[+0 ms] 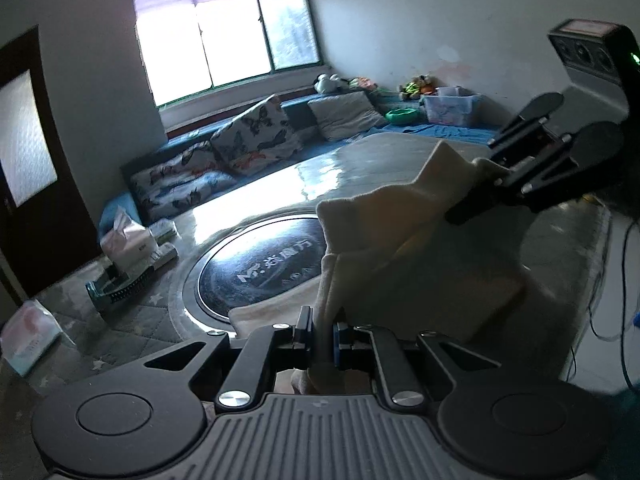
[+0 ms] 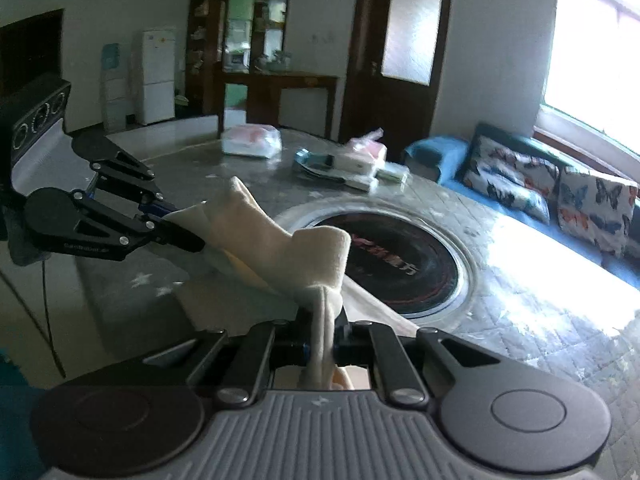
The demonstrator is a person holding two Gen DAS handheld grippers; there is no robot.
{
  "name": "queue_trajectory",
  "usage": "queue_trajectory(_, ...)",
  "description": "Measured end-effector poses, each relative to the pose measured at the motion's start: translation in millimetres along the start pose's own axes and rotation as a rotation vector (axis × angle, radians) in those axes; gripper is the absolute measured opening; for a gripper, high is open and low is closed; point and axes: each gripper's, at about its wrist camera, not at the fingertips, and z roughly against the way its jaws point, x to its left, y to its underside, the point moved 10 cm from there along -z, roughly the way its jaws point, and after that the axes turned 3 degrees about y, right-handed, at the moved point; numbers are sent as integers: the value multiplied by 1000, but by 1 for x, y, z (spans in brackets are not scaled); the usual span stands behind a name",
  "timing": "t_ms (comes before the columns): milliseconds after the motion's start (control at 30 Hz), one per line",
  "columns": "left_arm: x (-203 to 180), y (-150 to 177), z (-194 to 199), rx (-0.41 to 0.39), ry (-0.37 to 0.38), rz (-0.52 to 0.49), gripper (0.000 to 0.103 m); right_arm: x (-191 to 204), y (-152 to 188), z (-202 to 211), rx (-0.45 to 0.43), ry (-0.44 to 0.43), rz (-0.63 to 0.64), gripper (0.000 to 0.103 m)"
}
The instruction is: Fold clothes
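While both pairs of tongs are clenched on the same cream cloth (image 1: 384, 236), the garment hangs between them in the air above the counter (image 1: 280, 184). The left tongs (image 1: 322, 340) pinch one gathered edge between their pads, and the right tongs (image 2: 322, 340) pinch another edge, so the fabric runs slack from one grip to the other with a soft bend in the middle. Part of it trails down onto the counter, just beside the dark round inset plate (image 2: 400, 256). Farther out on the counter lie a bag (image 2: 252, 140) and some small packets (image 2: 360, 160), well apart from the cloth.

This looks like the lift-and-carry part of a fold: two corners are held and raised. Next, I judge, both grips should travel together over the lower part, keeping the edge level and lightly taut, then lower and let go only once the edges line up.
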Motion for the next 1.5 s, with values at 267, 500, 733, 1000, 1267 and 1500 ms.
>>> queue_trajectory(267, 44, -6, -83, 116, -20, 117, 13, -57, 2, -87, 86, 39, -125, 9)
queue_trajectory(500, 62, 7, -111, 178, -72, 145, 30, -88, 24, -119, 132, 82, -250, 29)
queue_trajectory(733, 76, 11, -100, 174, -72, 234, 33, -112, 24, -91, 92, 195, -276, 47)
queue_trajectory(1000, 73, 19, -71, 138, -30, 357, 33, -107, 41, -63, 95, 198, -315, 47)
queue_trajectory(1267, 53, 33, -52, 149, 3, 363, 28, -89, 66, -43, 132, 128, -414, 41)
queue_trajectory(1500, 39, 37, -52, 186, 29, 361, 27, -70, 81, -37, 154, 79, -425, 35)
